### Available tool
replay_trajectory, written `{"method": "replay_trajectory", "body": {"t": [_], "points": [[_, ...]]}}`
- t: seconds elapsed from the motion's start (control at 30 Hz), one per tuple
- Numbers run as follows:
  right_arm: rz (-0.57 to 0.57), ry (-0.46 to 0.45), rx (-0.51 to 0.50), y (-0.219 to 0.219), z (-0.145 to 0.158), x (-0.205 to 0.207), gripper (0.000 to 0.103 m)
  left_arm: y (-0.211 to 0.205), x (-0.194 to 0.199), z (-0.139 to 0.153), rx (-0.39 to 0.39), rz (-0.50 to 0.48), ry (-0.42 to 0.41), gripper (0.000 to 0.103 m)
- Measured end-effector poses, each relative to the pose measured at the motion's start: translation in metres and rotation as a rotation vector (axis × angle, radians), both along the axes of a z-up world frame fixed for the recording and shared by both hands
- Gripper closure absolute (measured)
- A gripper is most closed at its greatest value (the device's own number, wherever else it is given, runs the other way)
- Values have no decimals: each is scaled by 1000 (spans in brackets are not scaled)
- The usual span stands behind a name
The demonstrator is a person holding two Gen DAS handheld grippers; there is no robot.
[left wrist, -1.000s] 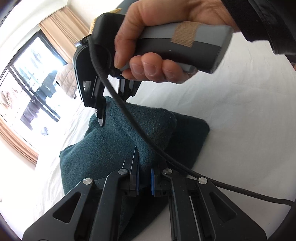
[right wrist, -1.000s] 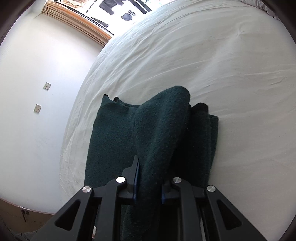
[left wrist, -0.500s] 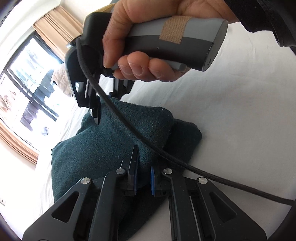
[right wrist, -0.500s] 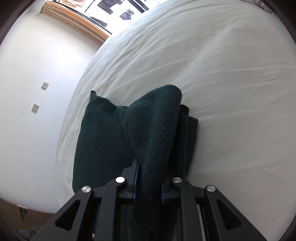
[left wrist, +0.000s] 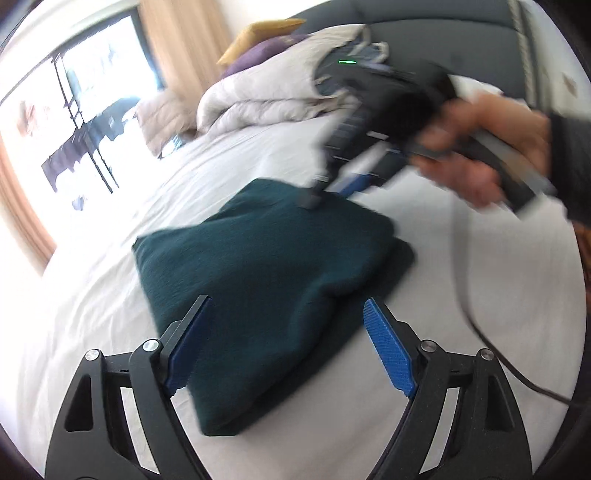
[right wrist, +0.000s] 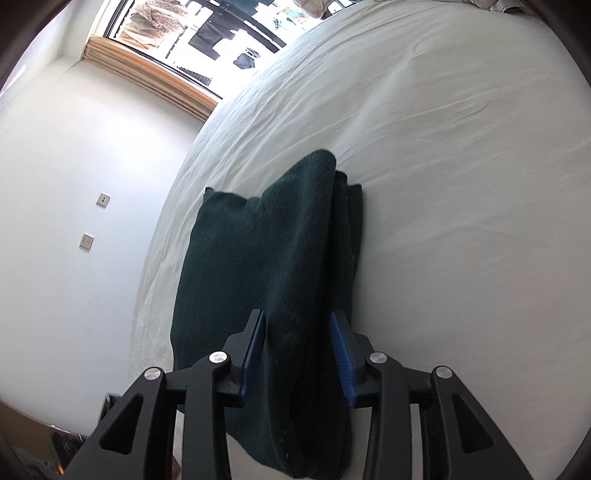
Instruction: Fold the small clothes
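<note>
A dark green cloth (left wrist: 266, 251) lies folded flat on the white bed sheet (left wrist: 461, 314). My left gripper (left wrist: 286, 301) hovers just off its near edge; its jaws are opening wide and nothing is gripped. The right gripper (left wrist: 328, 188), blurred and held by a hand (left wrist: 480, 162), sits at the cloth's far edge. In the right wrist view the cloth (right wrist: 258, 258) rises in a soft ridge that runs between the blue pads (right wrist: 341, 354) of the right gripper (right wrist: 295, 314). Those jaws are opening and the pads stand beside the fabric without pinching it.
A crumpled pale quilt (left wrist: 266, 96) and cushions (left wrist: 258, 33) are piled at the head of the bed. The right gripper's black cable (left wrist: 469, 288) trails over the sheet. A bright window (left wrist: 74, 110) and curtain stand to the left. Wall sockets (right wrist: 103, 199) mark the side wall.
My left gripper let go of the cloth, opened wide and pulled back and up. The raised fold it held has dropped flat. The right jaws have widened around their fold.
</note>
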State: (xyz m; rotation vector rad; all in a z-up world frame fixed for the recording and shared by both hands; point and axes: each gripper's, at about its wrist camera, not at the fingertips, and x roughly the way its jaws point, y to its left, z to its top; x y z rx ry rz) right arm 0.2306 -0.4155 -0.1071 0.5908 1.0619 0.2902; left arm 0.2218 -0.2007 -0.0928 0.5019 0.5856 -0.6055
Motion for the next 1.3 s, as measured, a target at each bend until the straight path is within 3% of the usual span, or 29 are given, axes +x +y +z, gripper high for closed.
{"method": "replay_trajectory", "body": {"t": [0.07, 0.1, 0.2, 0.27, 0.5, 0.7, 0.87, 0.93, 1.1, 1.3], "points": [[16, 25, -64, 10, -8, -9, 72, 14, 29, 4, -20, 80, 52, 22], [15, 24, -109, 15, -10, -15, 75, 21, 43, 4, -33, 113, 88, 29], [-23, -3, -98, 10, -13, -30, 79, 38, 76, -3, -33, 182, 209, 45], [-50, -2, -77, 6, -15, -35, 86, 41, 82, -12, -9, 187, 251, 48], [-75, 11, -100, 7, -13, -46, 95, 42, 81, -23, 28, 184, 269, 50], [-74, 33, 15, 7, -10, -50, 89, 29, 73, -32, 56, 169, 272, 50], [-16, 17, -40, 28, -7, -53, 84, 16, 71, -37, 63, 168, 265, 50], [-22, 50, -84, 29, -14, -52, 94, 18, 71, -37, 63, 165, 269, 50], [3, 26, -213, 37, 3, -62, 96, 25, 67, -38, 78, 143, 269, 50], [-41, 49, -201, 17, -10, -68, 97, 32, 58, -40, 104, 110, 257, 50]]}}
